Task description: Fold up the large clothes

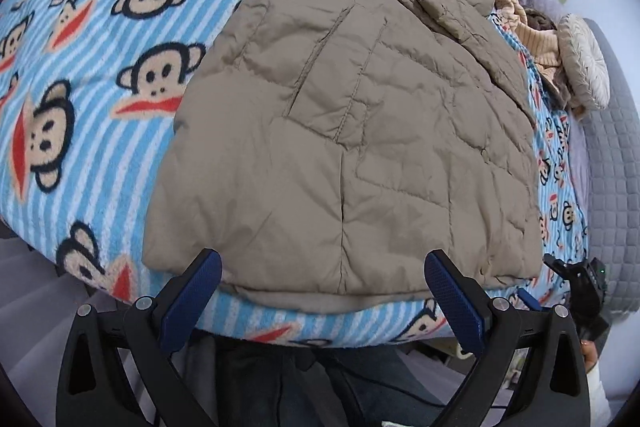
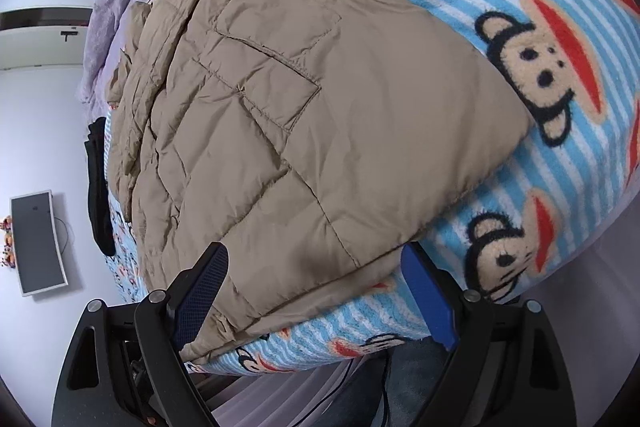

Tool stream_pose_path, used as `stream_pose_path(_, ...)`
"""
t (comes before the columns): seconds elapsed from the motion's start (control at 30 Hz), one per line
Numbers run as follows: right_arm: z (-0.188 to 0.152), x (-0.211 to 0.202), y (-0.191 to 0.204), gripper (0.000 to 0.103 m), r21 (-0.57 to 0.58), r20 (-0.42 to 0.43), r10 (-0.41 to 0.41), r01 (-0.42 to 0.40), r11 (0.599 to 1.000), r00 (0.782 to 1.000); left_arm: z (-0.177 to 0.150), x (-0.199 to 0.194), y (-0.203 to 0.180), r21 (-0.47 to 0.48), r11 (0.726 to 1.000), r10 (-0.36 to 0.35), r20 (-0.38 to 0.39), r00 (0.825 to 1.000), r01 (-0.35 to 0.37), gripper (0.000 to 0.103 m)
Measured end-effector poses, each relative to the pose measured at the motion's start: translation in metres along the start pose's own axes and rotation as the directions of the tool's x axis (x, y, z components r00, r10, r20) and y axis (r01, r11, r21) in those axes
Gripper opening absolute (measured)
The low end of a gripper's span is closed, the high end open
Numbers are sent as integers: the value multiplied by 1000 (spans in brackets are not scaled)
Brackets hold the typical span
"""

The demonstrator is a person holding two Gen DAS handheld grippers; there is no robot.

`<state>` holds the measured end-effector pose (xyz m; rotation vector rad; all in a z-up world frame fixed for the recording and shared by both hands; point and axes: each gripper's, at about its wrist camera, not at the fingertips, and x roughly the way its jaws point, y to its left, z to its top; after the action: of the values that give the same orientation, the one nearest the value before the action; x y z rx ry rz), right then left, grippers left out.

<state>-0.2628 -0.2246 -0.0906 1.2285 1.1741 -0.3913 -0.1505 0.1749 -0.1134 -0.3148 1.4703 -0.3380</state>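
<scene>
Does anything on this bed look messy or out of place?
Mostly tidy: the tan puffer jacket lies folded on the monkey-print blanket. Behind it, a peach garment sits crumpled, and a black garment dangles over the bed's edge.

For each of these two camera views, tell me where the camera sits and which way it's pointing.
Left wrist view: sits on the left hand-held gripper, looking across the near hem of the tan quilted puffer jacket on the blue striped monkey-print blanket; its open blue-padded fingers show, and the right hand-held gripper at the right edge.
Right wrist view: sits on the right hand-held gripper, facing the jacket's near corner; its open fingers straddle the hem.
Shared: jacket, blanket, and the peach knit garment.
</scene>
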Motion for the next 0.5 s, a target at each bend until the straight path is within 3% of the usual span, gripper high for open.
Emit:
stream_pose_path(0.17, -8, -2, -23, 90, 84, 2, 38, -38, 996, 999, -18, 17, 14, -39, 993, -118, -104, 988, 115, 101)
stream_pose_path(0.27, -10, 2, -33, 90, 117, -8, 56, -54, 992, 998, -20, 35, 12, -67, 988, -146, -138, 980, 138, 101)
stream_pose_path(0.5, -5, 17, -37, 90, 150, -19, 106, -102, 983, 994, 0, 50, -6, -105, 976, -201, -67, 977, 193, 101)
